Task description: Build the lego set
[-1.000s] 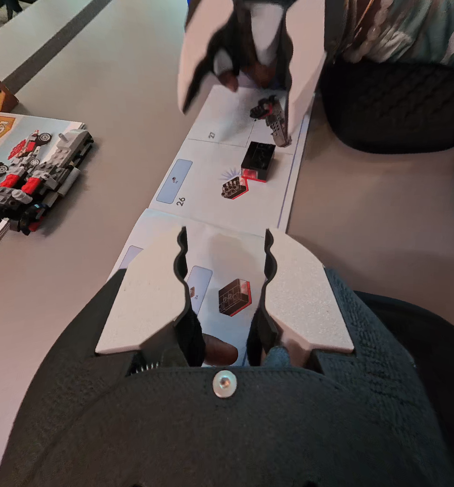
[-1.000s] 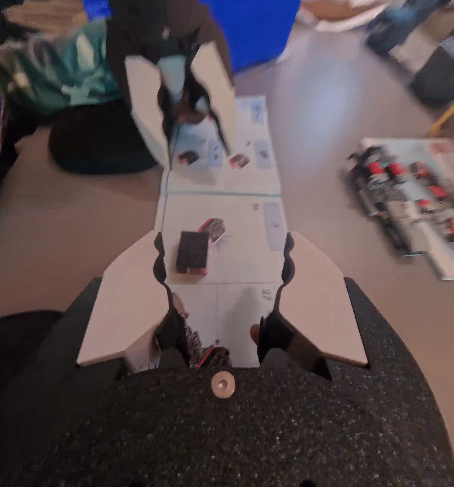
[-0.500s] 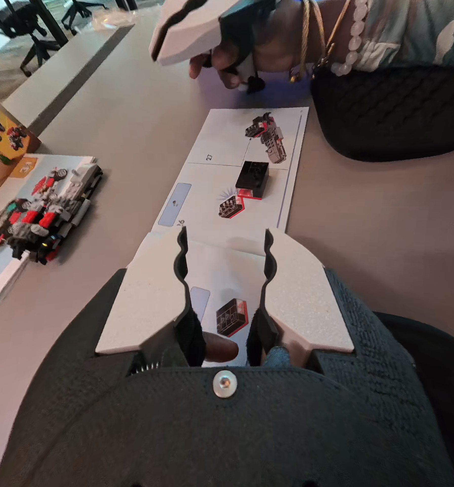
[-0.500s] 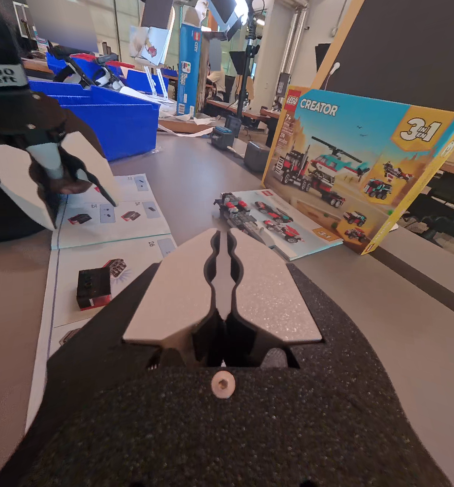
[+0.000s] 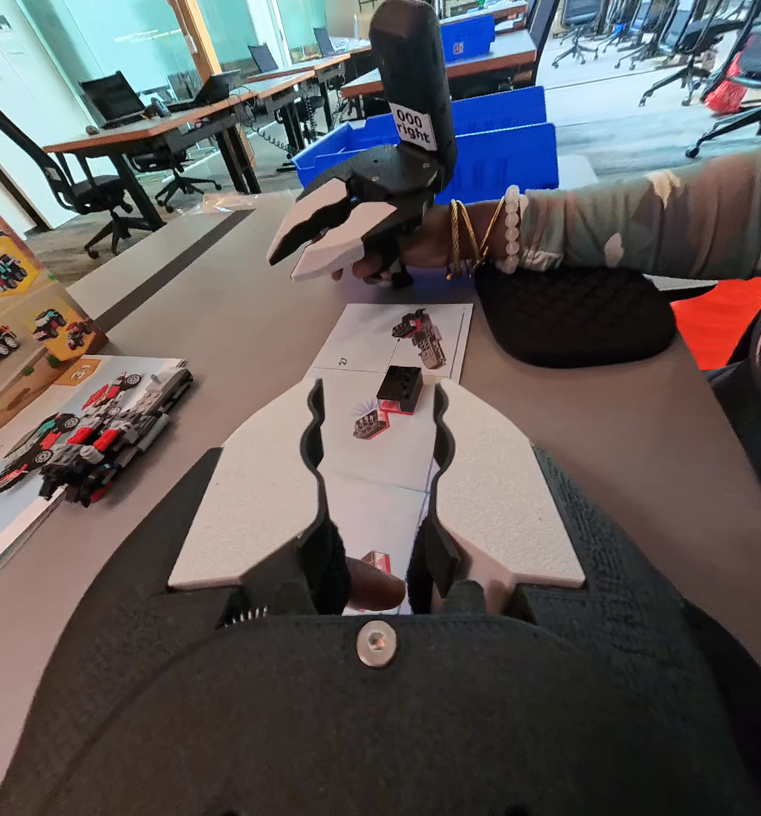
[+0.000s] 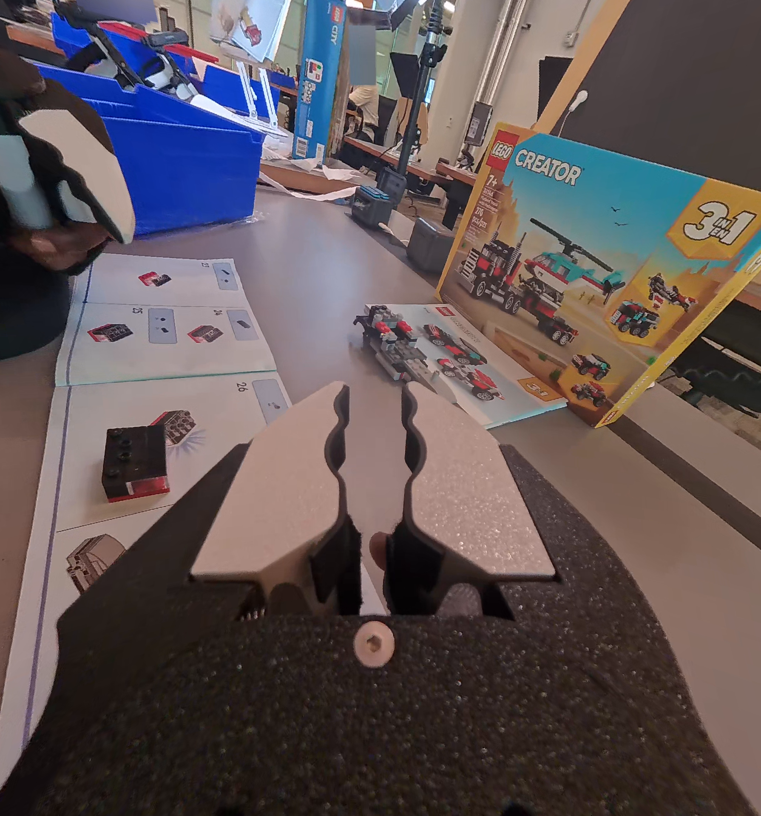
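A black block with a red base [image 5: 400, 388] lies on the open instruction booklet [image 5: 370, 459]. A small black, red and grey assembly [image 5: 420, 338] lies on the page just beyond it. My left gripper [image 5: 376, 388] is open and empty, low over the booklet, with the block just past its fingertips. My right gripper [image 6: 375, 391] is a little open and empty, held above the table beside the booklet [image 6: 158, 353]. The block [image 6: 133, 463] lies to its left. It points toward the part-built truck [image 6: 392, 340].
The part-built truck [image 5: 100, 424] rests on a second booklet in front of the upright set box [image 6: 613, 273]. Blue bins [image 6: 171, 154] stand at the far side. A black pad [image 5: 577, 318] lies under the person's right forearm. The right gripper [image 5: 321, 238] hovers beyond the booklet. The tips of one gripper are about 15 cm away from the tips of the other. The block [image 6: 133, 463] is about 10 cm from both grippers' fingertips. It is some 15 cm from my right tips to the part-built truck [image 6: 392, 340]. My left wrist view [image 5: 123, 422] looks at it from another angle.
My right gripper rose from the small assembly, swung toward the truck and box, closed, then opened slightly. My left gripper tilted up and moved nearer the black block.
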`<state>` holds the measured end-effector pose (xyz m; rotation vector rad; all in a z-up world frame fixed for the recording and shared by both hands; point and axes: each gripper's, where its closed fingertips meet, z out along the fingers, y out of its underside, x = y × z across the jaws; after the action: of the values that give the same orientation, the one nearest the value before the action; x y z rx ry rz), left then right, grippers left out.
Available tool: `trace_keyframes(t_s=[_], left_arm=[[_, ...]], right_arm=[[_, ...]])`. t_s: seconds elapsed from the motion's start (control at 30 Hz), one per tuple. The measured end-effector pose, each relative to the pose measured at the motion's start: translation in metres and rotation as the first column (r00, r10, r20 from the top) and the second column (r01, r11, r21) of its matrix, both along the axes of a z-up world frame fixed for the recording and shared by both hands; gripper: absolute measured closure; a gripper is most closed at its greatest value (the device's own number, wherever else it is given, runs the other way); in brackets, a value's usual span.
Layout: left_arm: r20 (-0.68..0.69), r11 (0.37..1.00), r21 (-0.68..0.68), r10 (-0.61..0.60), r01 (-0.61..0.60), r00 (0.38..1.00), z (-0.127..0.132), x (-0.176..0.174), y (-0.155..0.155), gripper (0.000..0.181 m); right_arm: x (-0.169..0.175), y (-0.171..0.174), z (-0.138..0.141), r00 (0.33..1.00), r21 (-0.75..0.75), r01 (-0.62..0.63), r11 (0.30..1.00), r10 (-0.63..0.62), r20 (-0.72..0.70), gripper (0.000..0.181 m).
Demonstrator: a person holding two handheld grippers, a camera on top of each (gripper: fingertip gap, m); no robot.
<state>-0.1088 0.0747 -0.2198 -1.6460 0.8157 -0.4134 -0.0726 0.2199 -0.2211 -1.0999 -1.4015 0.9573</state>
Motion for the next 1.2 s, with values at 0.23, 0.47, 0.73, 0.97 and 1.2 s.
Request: trace_keyframes(t_s=[0.23, 0.47, 0.73, 0.97, 1.2], left_arm=[[-0.041, 1.000, 0.000, -0.007, 0.007, 0.999, -0.005, 0.003, 0.000, 0.181], [-0.032, 1.000, 0.010, 0.029, -0.029, 0.999, -0.003, -0.003, 0.002, 0.179], [-0.234, 0.971, -0.131, 0.163, -0.198, 0.958, 0.040, -0.057, -0.062, 0.162], [-0.468, 0.390, -0.459, 0.657, -0.798, 0.591, -0.009, -0.245, -0.166, 0.176], [-0.628, 0.249, -0.556, 0.500, -0.793, 0.596, -0.056, -0.265, -0.172, 0.180]], right_arm=[[-0.003, 0.000, -0.005, 0.999, -0.010, -0.007, 1.000, 0.007, 0.038, 0.159], [-0.006, -0.003, -0.012, 0.996, 0.012, -0.013, 1.000, 0.012, 0.090, 0.159], [0.002, -0.001, -0.013, 0.993, -0.005, 0.042, 0.999, -0.041, 0.108, 0.159], [-0.006, -0.017, -0.019, 0.985, -0.015, -0.038, 0.999, 0.040, 0.170, 0.157], [-0.004, -0.018, -0.025, 0.976, 0.015, -0.047, 0.999, 0.043, 0.211, 0.156]])
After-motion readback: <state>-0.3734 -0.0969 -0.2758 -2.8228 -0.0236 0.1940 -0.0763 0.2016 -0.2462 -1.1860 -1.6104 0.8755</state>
